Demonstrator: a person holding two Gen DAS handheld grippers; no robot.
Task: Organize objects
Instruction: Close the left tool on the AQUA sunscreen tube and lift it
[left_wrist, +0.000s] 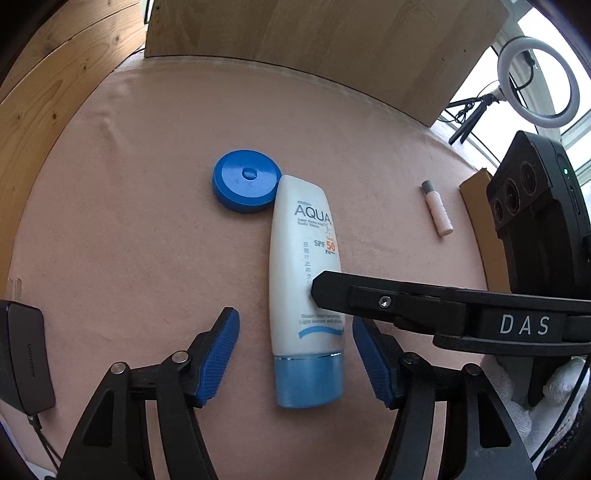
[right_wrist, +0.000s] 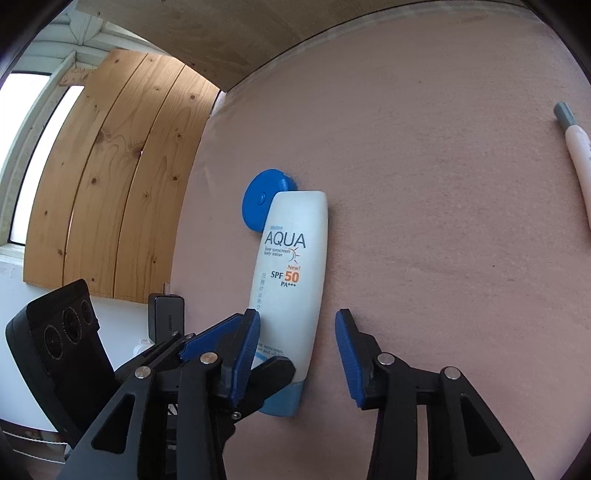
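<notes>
My left gripper (left_wrist: 295, 354) is spread wide around the sunscreen tube (left_wrist: 304, 266), apparently not touching. My right gripper (right_wrist: 297, 350) is released too; the blue lid (left_wrist: 245, 181) touches the tube's end at eleven o'clock.

Soft, even daylight floods both views, with the window (right_wrist: 26, 155) blown out white at the left of the right wrist view and barely a shadow on the pink desk (left_wrist: 147, 229). Fisheye bending curves the wooden boards (right_wrist: 110, 177), corners go black, focus stays fairly crisp.

The right hand-held gripper (left_wrist: 369, 302) covers part of the sunscreen tube (left_wrist: 304, 258) label's lower print.
</notes>
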